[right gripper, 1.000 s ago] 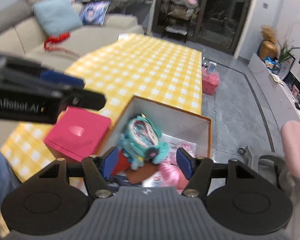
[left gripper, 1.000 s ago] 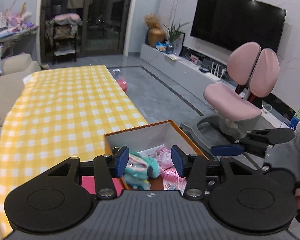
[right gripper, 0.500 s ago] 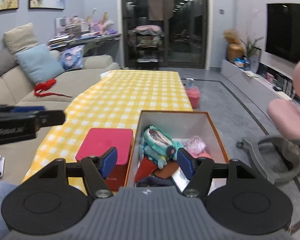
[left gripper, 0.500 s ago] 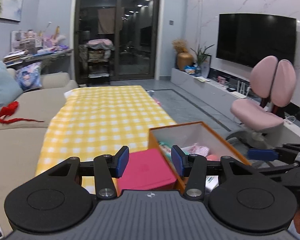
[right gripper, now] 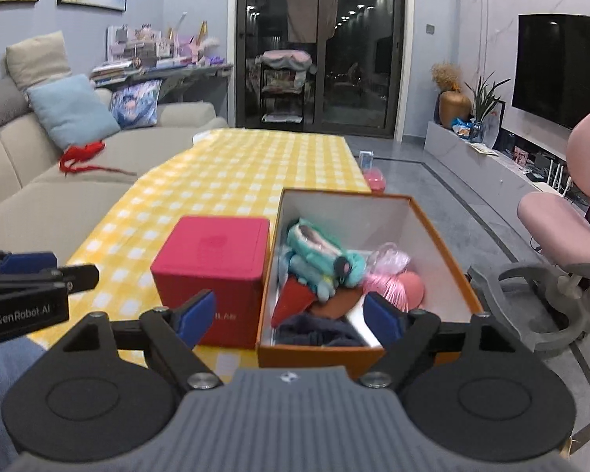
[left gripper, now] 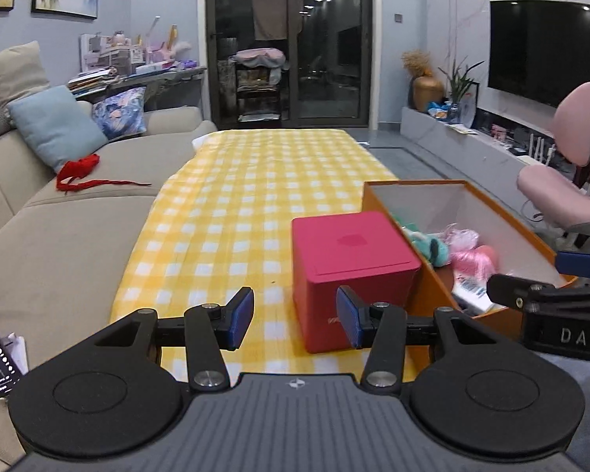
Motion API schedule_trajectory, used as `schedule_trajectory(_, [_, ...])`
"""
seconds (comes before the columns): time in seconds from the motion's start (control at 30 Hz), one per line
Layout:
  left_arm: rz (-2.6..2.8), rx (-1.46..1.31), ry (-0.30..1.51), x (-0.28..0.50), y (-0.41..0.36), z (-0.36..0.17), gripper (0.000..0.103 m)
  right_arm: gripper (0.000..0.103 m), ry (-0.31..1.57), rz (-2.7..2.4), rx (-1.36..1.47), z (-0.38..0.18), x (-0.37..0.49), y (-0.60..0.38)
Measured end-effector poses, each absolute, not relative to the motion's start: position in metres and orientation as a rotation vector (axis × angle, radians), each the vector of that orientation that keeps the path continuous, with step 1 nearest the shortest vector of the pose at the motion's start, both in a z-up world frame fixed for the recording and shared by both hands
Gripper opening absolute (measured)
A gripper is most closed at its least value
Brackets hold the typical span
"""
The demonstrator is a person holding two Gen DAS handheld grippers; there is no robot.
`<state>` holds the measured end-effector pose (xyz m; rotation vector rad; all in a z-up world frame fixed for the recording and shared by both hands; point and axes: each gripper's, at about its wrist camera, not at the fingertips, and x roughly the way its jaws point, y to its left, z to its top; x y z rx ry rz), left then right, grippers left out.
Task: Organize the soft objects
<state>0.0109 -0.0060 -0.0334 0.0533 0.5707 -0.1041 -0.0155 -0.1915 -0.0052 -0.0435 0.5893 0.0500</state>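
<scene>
An orange box (right gripper: 444, 251) (left gripper: 531, 232) stands open at the near right end of the yellow checked table (left gripper: 255, 196) (right gripper: 232, 173). Inside lie a teal plush toy (right gripper: 318, 251) (left gripper: 428, 244), a pink fluffy bundle (right gripper: 389, 279) (left gripper: 472, 255), a red cloth (right gripper: 291, 301) and a dark blue cloth (right gripper: 314, 330). A closed red box (left gripper: 354, 259) (right gripper: 216, 263) sits just left of it. My left gripper (left gripper: 295, 316) hovers open near the red box's front corner, holding nothing. My right gripper (right gripper: 291, 316) hangs before the orange box, its jaws opening, nothing between them.
A beige sofa (left gripper: 59, 228) with cushions and a red ribbon (left gripper: 82, 173) runs along the table's left side. A pink chair (right gripper: 562, 212) stands on the floor to the right. A pink item (right gripper: 373, 177) sits on the floor past the table. A TV unit lines the right wall.
Both grippers pulled back from over the orange box toward the near table end, so both boxes now lie ahead. The right gripper's jaws spread wider. The left jaws kept their gap.
</scene>
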Motion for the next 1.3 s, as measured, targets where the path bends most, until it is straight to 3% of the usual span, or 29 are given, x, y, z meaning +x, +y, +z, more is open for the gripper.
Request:
schedule_trajectory(0.23, [-0.103,0.058,0.584,0.001,-0.005,-0.052,0.057,0.081,0.619,0.079,-0.053,-0.022,-0.012,-0.188])
schedule_trajectory(0.6, [-0.097,0.07,0.649,0.003,-0.007,-0.059,0.073,0.081,0.676,0.077,-0.04,-0.031,-0.007,-0.189])
schedule_trajectory(1.3, [-0.07,0.067,0.674,0.003,-0.005,-0.059,0.079,0.082,0.697,0.053,-0.006,-0.034,-0.005,-0.193])
